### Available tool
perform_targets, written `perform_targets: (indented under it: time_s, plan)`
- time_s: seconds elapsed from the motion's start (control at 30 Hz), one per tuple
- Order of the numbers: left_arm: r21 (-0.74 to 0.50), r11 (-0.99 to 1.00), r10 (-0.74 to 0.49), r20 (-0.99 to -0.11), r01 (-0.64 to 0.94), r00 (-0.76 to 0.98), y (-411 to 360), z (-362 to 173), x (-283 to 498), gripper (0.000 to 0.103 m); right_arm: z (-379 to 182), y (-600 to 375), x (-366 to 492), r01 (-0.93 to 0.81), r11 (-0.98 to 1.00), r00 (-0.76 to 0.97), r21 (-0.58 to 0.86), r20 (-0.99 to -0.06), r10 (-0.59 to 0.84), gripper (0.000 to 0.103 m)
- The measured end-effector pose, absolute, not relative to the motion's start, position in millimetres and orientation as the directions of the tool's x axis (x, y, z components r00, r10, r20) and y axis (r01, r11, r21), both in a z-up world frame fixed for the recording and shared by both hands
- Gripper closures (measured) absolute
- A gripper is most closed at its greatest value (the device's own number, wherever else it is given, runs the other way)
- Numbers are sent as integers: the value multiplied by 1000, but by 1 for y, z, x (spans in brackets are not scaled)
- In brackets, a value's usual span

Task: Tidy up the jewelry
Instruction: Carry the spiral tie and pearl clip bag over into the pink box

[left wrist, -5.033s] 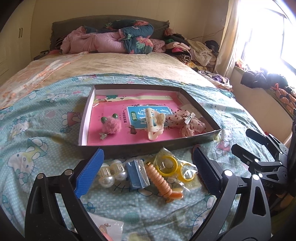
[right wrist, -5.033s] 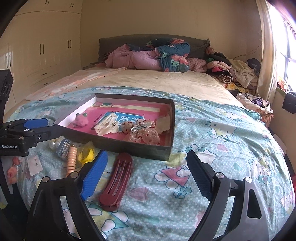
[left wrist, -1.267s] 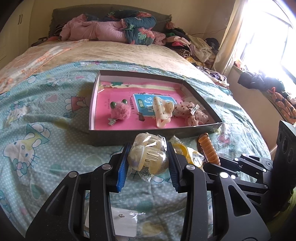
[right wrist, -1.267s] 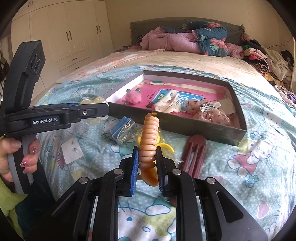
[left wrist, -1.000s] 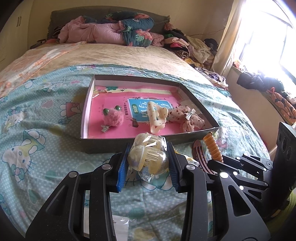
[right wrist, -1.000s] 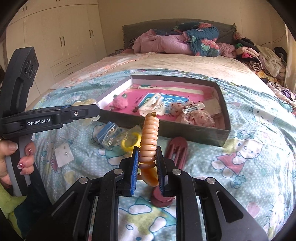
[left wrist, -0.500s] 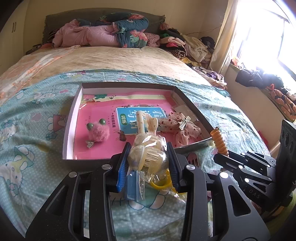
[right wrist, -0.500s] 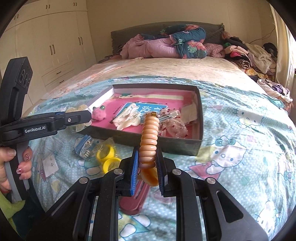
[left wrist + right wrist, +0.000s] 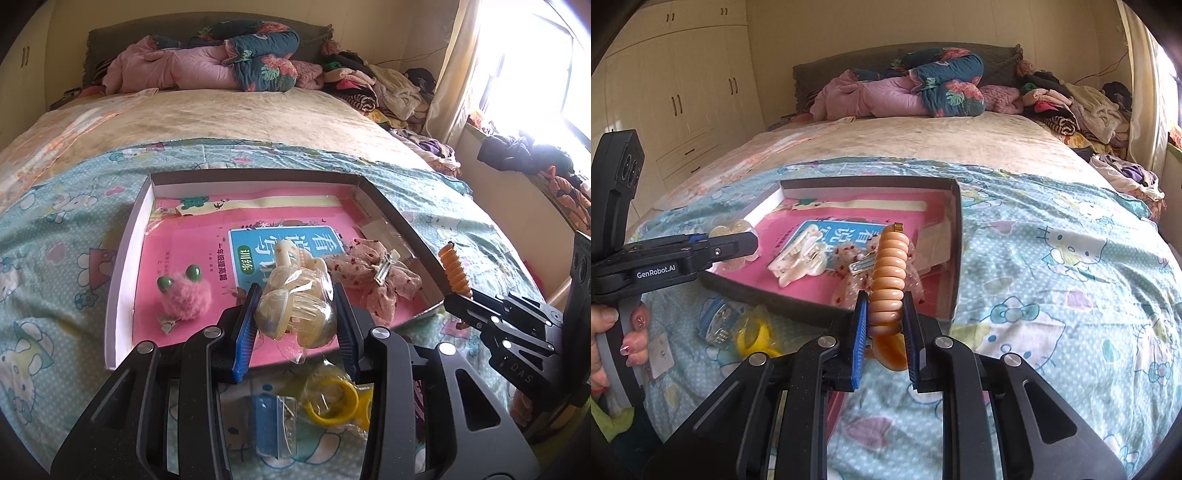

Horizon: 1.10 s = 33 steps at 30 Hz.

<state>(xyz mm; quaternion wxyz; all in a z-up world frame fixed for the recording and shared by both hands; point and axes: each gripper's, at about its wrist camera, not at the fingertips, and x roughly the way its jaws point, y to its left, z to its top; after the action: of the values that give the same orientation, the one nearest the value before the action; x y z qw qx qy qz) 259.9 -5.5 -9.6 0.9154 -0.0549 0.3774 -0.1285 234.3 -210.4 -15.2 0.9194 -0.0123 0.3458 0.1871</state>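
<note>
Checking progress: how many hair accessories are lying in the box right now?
3: pink fuzzy clip at left, cream claw clip mid-box, dotted fabric bow clip at right. The held bagged clip may hide more.

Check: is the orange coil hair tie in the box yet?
Not yet. The hair tie is clamped upright in the right gripper, above the box.

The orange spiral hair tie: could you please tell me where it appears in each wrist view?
Left wrist: orange spiral hair tie at right, held in the right tool.
Right wrist: centre, upright between the tool's pads.
Shared landmark: the floral bow clip in the box.
</note>
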Motion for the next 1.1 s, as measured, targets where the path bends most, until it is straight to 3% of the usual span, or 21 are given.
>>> perform_targets:
  time_s: [1.1]
  plan:
    - [-194,970,-243,-711,148,660,7,-38,298,73,-29,-193,326,-327,945,697,2,-675,243,85]
